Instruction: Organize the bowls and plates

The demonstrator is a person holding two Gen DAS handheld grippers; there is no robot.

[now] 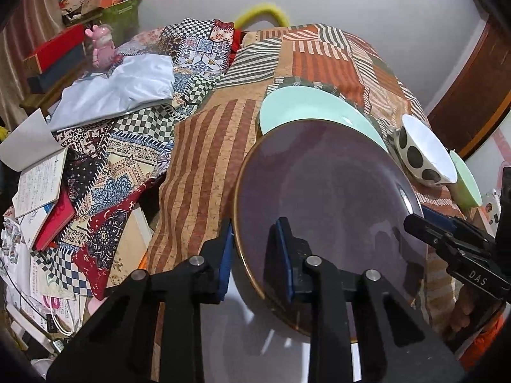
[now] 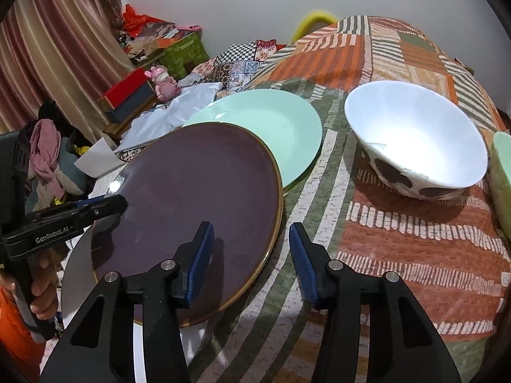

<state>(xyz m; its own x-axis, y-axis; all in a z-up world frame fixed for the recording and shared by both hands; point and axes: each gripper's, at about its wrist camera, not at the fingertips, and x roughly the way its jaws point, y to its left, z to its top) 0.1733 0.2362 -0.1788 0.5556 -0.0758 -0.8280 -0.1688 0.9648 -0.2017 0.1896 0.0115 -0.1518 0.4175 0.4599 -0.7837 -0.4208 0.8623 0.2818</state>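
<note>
The patchwork bedspread point(image 2: 399, 233), in striped orange, green and cream blocks, carries everything you are working on.

The purple plate point(image 2: 198, 198) is the largest dish: a dark plum glaze, matte with a soft sheen, and a thin bronze rim. It sits tilted, its far edge lapping over the mint plate point(image 2: 281, 127) at its 1 o'clock, its near edge hanging off the bed's edge above a pale round surface below. In the left wrist view the same purple plate point(image 1: 329, 191) fills the centre, with the mint plate point(image 1: 306, 105) behind it at 12 o'clock.

The mint plate is plain pale green, glossy and lies flat on the cloth.

The white bowl point(image 2: 415, 140) stands upright at 3 o'clock of the mint plate, well apart from it; it is white inside, with big dark spots on the outer wall. A pale green bowl point(image 2: 501, 172) shows only a sliver at its 3 o'clock.

Your left gripper point(image 1: 257, 255) is clamped across the purple plate's rim at the plate's 7 o'clock, one blue pad beneath, one on top.

Your right gripper point(image 2: 252, 261) straddles the opposite rim, the left pad over the plate face, the right pad over the cloth; whether the pads press, I cannot tell.
</note>
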